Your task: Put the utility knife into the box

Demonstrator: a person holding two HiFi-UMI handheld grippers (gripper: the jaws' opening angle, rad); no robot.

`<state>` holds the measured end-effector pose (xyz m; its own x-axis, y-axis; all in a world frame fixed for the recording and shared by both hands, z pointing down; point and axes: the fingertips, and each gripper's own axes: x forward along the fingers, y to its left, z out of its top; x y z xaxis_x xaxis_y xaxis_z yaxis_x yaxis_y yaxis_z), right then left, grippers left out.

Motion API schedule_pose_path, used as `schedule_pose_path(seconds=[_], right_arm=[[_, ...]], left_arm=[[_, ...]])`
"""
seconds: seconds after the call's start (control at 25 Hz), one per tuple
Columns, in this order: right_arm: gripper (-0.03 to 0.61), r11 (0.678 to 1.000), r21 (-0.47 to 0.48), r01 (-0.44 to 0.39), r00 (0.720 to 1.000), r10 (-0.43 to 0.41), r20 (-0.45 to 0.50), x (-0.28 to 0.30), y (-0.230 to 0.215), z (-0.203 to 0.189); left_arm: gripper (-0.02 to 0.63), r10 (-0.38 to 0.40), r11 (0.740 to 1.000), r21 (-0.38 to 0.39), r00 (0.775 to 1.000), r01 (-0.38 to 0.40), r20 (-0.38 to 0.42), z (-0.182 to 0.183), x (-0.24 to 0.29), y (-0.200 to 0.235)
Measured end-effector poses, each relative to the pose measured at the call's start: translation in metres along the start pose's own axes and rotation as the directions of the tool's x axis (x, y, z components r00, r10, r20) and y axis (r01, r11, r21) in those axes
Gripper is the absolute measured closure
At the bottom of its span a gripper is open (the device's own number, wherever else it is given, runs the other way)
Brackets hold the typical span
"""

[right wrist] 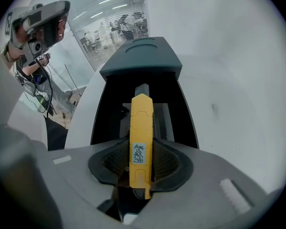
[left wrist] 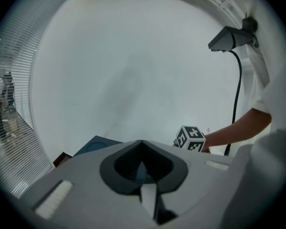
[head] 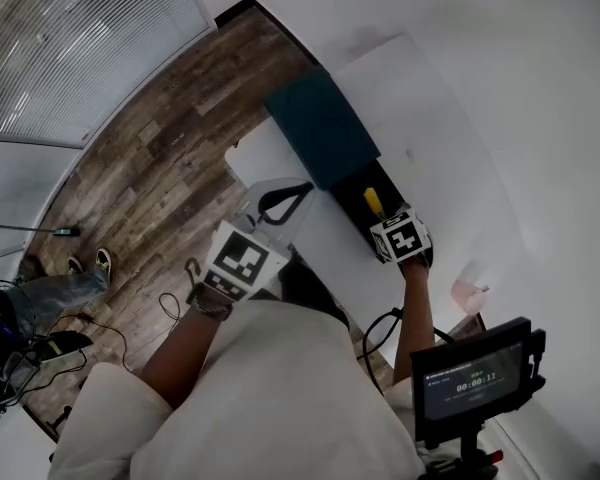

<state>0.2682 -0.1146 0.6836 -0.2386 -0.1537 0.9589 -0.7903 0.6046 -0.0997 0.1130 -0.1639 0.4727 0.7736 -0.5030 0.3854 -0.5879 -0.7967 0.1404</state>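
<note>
Wood-plank floor (head: 150, 168) runs along the left of the head view, and one white table (head: 440, 138) fills the right, against a pale wall. One box (head: 322, 128) sits at the table's left edge. Its dark teal lid lies on the far side and its black compartment is open on the near side. One small monitor (head: 475, 378) on a stand is at the near right. Another person's legs (head: 55, 293) are on the floor, well apart from the table.

Two grippers are in play, each with one marker cube. The left gripper (left wrist: 142, 147) is at the table's left edge, on the near side of the box and apart from it. A bare forearm reaches up to it from the person's lap, and it points forward on a shallow downward slant. Its jaws are pressed together at the tips with nothing between them.

The right gripper (head: 380, 218) is over the near end of the open compartment. Its forearm comes straight in from below and it is tipped steeply downward. Its pads pinch the one utility knife (right wrist: 141, 118), which is yellow with a small white label on its back. The knife runs lengthwise out past the jaw tips, and its far end is over the black interior. Whether that end touches the box's floor I cannot tell.
</note>
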Motion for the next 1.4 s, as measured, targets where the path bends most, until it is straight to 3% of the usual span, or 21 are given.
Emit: schedule_pose_path(seconds=[1.4], right_arm=[[0.448, 1.0, -0.009, 0.016, 1.0, -0.016, -0.002, 0.0008, -0.0026, -0.0009]], left_arm=[[0.615, 0.026, 1.0, 0.003, 1.0, -0.025, -0.014, -0.0041, -0.0032, 0.0018]])
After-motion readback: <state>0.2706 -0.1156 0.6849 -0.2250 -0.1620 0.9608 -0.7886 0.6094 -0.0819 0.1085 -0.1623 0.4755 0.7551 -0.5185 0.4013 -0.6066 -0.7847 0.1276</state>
